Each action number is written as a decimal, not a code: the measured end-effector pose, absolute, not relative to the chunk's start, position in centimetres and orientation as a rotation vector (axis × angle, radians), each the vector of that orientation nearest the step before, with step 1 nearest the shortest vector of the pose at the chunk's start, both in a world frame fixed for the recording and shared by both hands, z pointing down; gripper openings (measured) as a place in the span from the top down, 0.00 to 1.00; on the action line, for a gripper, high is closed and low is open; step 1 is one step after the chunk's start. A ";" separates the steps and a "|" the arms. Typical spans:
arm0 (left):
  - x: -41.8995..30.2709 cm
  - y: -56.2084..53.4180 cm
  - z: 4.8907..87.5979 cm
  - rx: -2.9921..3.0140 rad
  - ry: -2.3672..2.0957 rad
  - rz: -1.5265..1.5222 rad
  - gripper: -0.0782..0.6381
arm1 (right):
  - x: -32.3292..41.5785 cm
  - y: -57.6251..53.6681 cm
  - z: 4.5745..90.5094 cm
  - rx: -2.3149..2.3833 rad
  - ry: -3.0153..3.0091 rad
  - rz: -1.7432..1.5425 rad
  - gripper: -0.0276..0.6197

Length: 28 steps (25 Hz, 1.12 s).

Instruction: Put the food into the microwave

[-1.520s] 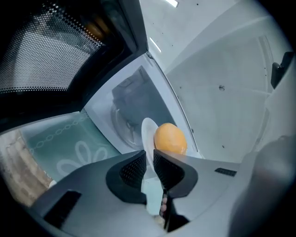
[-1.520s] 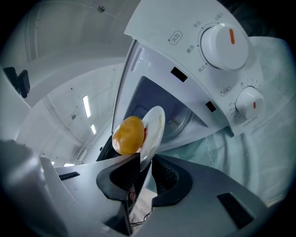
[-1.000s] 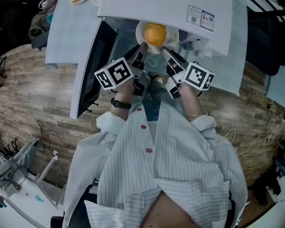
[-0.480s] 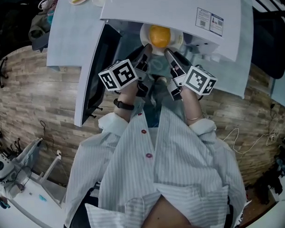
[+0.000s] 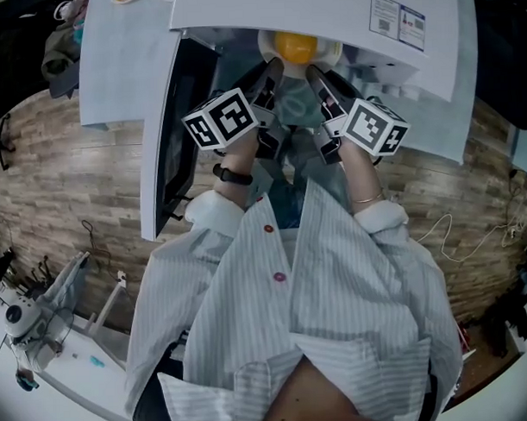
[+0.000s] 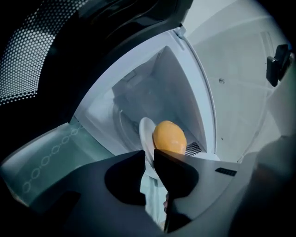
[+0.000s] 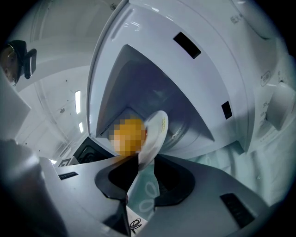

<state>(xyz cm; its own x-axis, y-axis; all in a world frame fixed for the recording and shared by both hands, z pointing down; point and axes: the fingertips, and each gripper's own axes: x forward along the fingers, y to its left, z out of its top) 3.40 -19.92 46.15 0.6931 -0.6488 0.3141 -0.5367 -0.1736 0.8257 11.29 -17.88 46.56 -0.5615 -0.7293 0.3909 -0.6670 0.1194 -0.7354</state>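
A white plate (image 5: 330,53) carries a round orange-yellow piece of food (image 5: 295,45) just inside the open microwave (image 5: 308,14). My left gripper (image 5: 273,73) holds the plate's near rim from the left, and its jaws have just been opening slightly. In the left gripper view the plate (image 6: 145,134) and food (image 6: 169,138) sit right above the left gripper (image 6: 147,156), and the rim fills its narrow gap. My right gripper (image 5: 313,73) has also been opening. The plate (image 7: 156,131) still has its rim between the right gripper (image 7: 146,160) jaws, with a gap beside it.
The microwave door (image 5: 168,140) stands swung open at the left, close to my left hand. The white cavity walls (image 6: 185,88) surround the plate. A pale green patterned surface (image 7: 222,159) lies in front of the opening. Wooden flooring (image 5: 64,169) lies on either side.
Both grippers and the plate have gone deeper into the microwave opening. In the head view the food now sits partly under the microwave's top edge.
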 end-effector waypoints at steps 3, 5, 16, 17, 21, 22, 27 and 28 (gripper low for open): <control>3.5 -20.4 46.6 1.843 -0.933 -0.121 0.82 | 11.4 -18.1 47.2 -1.455 2.278 -1.463 0.79; 3.5 -20.6 46.9 1.841 -0.937 -0.114 0.82 | 11.4 -18.3 47.4 -1.466 2.276 -1.455 0.79; 3.6 -23.0 48.9 1.872 -1.003 -0.042 0.80 | 11.7 -21.0 49.1 -1.533 2.318 -1.370 0.77; 3.7 -23.2 49.0 1.876 -1.005 -0.039 0.80 | 11.6 -21.3 49.2 -1.541 2.320 -1.364 0.77; 3.7 -24.2 49.6 1.891 -1.023 -0.012 0.80 | 11.7 -22.2 49.8 -1.584 2.319 -1.327 0.75; 3.7 -24.3 49.7 1.896 -1.028 -0.004 0.80 | 11.7 -22.4 49.9 -1.598 2.319 -1.315 0.75; 3.9 -25.0 49.8 1.949 -1.042 0.049 0.79 | 11.8 -22.8 50.1 -1.664 2.320 -1.266 0.73; 4.0 -25.1 49.9 1.961 -1.044 0.061 0.78 | 11.9 -22.8 50.1 -1.681 2.323 -1.258 0.73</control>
<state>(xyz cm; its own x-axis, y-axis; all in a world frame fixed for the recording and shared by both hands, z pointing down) 3.98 -25.07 49.87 0.6442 -0.6439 0.4128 -0.6878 -0.2516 0.6809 11.90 -22.84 50.12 -0.4236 -0.8008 0.4235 -0.7924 0.1010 -0.6016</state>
